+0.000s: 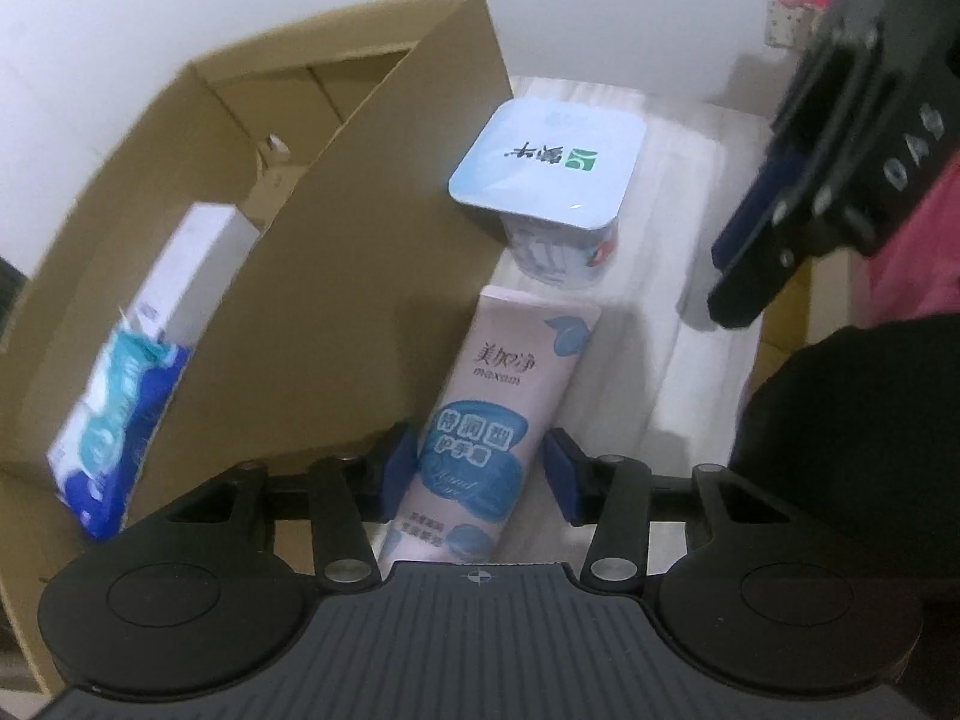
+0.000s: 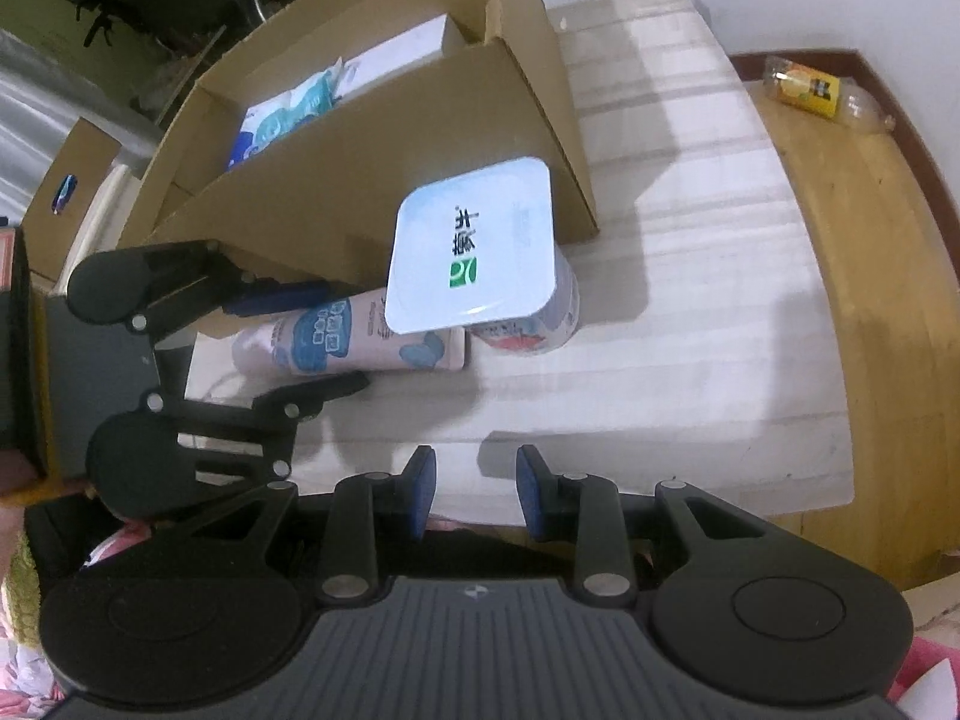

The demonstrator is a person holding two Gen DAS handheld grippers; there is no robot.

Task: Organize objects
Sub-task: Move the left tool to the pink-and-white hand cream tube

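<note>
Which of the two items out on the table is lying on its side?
The pink hand cream tube, lying flat beside the cardboard box between the left tool's open fingers. The yogurt cup just past it stands upright, foil lid on top.

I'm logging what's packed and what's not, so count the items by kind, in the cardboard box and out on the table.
Hand cream tube, on the table between the open left tool fingers: 1
Yogurt cup, on the table: 1
White carton, in the cardboard box: 1
Blue and white tissue pack, in the box: 1
Total: 4
</note>
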